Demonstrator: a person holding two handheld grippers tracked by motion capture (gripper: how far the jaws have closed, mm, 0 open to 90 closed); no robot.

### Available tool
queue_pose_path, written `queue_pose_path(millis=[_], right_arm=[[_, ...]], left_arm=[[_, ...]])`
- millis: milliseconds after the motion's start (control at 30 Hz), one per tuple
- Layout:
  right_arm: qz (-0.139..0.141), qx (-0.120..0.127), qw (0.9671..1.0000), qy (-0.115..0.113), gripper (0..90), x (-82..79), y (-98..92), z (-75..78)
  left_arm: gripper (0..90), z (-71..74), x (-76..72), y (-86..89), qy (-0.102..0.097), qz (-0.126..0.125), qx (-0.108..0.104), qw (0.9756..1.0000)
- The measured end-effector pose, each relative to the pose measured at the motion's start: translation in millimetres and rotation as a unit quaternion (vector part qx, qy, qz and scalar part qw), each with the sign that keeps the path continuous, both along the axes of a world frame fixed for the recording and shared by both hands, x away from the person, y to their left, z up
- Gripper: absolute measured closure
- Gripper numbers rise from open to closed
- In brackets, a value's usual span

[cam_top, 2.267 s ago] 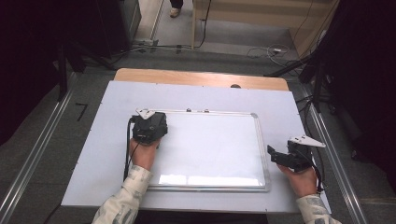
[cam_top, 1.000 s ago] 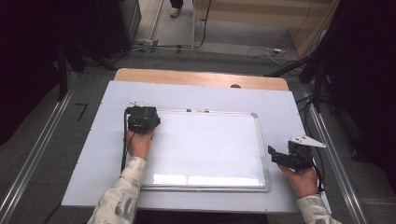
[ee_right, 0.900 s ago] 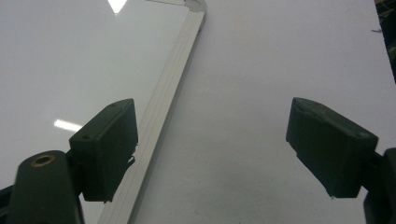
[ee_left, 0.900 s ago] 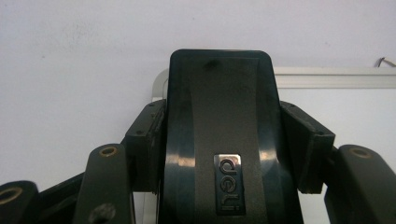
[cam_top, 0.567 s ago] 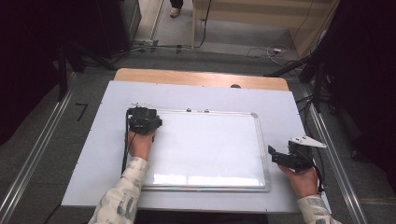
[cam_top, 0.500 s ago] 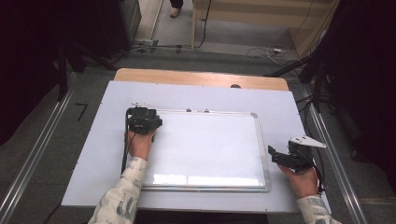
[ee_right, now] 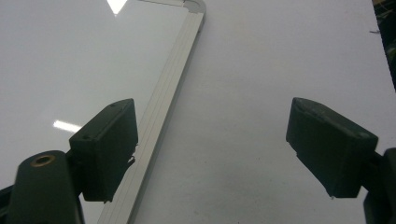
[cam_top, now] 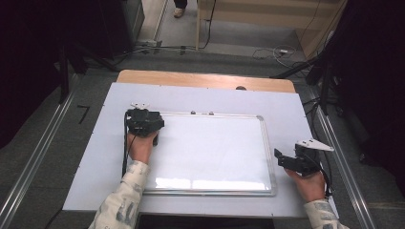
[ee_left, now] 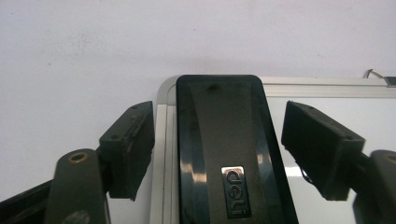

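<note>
Eraser, black and glossy, lies on the top left corner of the whiteboard, seen lengthwise between the left gripper's jaws. Those jaws have just been opening; in the left gripper view a gap shows on each side between pad and eraser, so the pads no longer press on it. Compared with a second ago the hand sits at much the same corner spot, so this reads as a release: eraser set down at the board's corner, wiping probably finished, left hand likely free to withdraw. Board surface looks clean, no marks visible, only ceiling-light glare near its lower edge. Small silver badge on the eraser's back reads "deli". Board rests on the pale table cover, two small clips on its top frame. At the far right, the right gripper hovers just off the board's right edge, jaws spread wide with nothing between them, frame edge and bare cover beneath them.
</note>
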State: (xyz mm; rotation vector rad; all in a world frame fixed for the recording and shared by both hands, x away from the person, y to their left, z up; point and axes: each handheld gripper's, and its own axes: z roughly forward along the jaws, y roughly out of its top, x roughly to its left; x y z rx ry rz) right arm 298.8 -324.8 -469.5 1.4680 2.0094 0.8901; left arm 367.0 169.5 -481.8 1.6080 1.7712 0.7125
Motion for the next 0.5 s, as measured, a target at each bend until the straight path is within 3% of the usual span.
queue_pose_path(millis=[233, 500], right_arm=[[-0.002, 0.003, 1.0000, -0.002, 15.1, -0.4, -0.7, 0.7], [-0.003, 0.005, 1.0000, -0.003, 15.1, -1.1, -2.0, 1.6]], left_arm=[[22.8, 6.1, -5.6, 1.3, -0.009, -0.010, -0.008, 0.9999], [19.6, 16.1, -18.5, 2.8, -0.034, -0.022, -0.022, 0.9989]])
